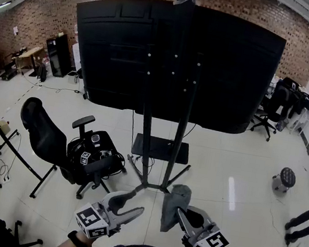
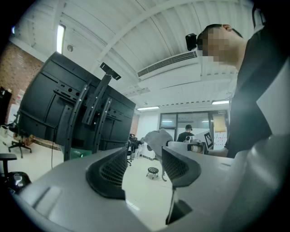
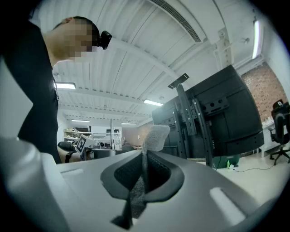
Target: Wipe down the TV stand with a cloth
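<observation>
The TV stand [image 1: 145, 130] rises ahead of me on two black posts, carrying a large black screen [image 1: 228, 68] seen from behind, with a low shelf [image 1: 160, 148] between the posts. My right gripper [image 1: 179, 212] is shut on a grey cloth [image 1: 175, 202] that sticks up past its tips, short of the stand's floor legs. In the right gripper view the cloth [image 3: 155, 137] is pinched between the closed jaws [image 3: 144, 156], stand [image 3: 199, 122] beyond. My left gripper [image 1: 136, 202] is open and empty; in its own view [image 2: 144, 158] the cloth [image 2: 156, 138] shows beyond the gap.
A black office chair [image 1: 51, 144] with marker-cube devices on its seat [image 1: 93, 154] stands left of the stand. A small round stool [image 1: 284, 178] and a person's legs [image 1: 308, 219] are at the right. More chairs [image 1: 274, 108] sit at the back right.
</observation>
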A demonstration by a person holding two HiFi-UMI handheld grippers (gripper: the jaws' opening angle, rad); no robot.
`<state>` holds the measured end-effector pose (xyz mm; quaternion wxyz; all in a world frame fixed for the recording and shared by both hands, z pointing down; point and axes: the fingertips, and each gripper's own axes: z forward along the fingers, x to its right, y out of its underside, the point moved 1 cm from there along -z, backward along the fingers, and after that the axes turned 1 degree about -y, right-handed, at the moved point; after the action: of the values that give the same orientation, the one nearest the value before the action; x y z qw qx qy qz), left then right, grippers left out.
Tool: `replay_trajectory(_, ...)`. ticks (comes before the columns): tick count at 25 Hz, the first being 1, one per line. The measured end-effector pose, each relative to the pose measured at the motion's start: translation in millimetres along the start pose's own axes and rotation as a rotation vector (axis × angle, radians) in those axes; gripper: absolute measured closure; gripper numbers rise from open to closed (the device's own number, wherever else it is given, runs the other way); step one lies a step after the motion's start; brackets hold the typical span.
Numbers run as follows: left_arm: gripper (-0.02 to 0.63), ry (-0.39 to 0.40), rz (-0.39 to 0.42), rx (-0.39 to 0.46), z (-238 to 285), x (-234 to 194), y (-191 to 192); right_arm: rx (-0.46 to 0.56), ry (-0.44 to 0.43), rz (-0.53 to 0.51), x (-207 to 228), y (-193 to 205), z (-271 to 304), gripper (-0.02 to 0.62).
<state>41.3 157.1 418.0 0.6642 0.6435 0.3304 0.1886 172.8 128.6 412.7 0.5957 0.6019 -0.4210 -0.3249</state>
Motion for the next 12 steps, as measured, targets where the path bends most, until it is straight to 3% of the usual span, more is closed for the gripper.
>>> replay_trajectory(6, 0.342, 0.000, -0.004, -0.003, 12.0, -3.7, 8.3, 0.018, -0.008, 0.012, 14.4, 7.0, 2.2, 0.586)
replay_trajectory(12, 0.342, -0.005, -0.023, -0.006, 21.9, -35.3, 9.8, 0.018, 0.001, 0.020, 34.6, 9.9, 24.8, 0.586)
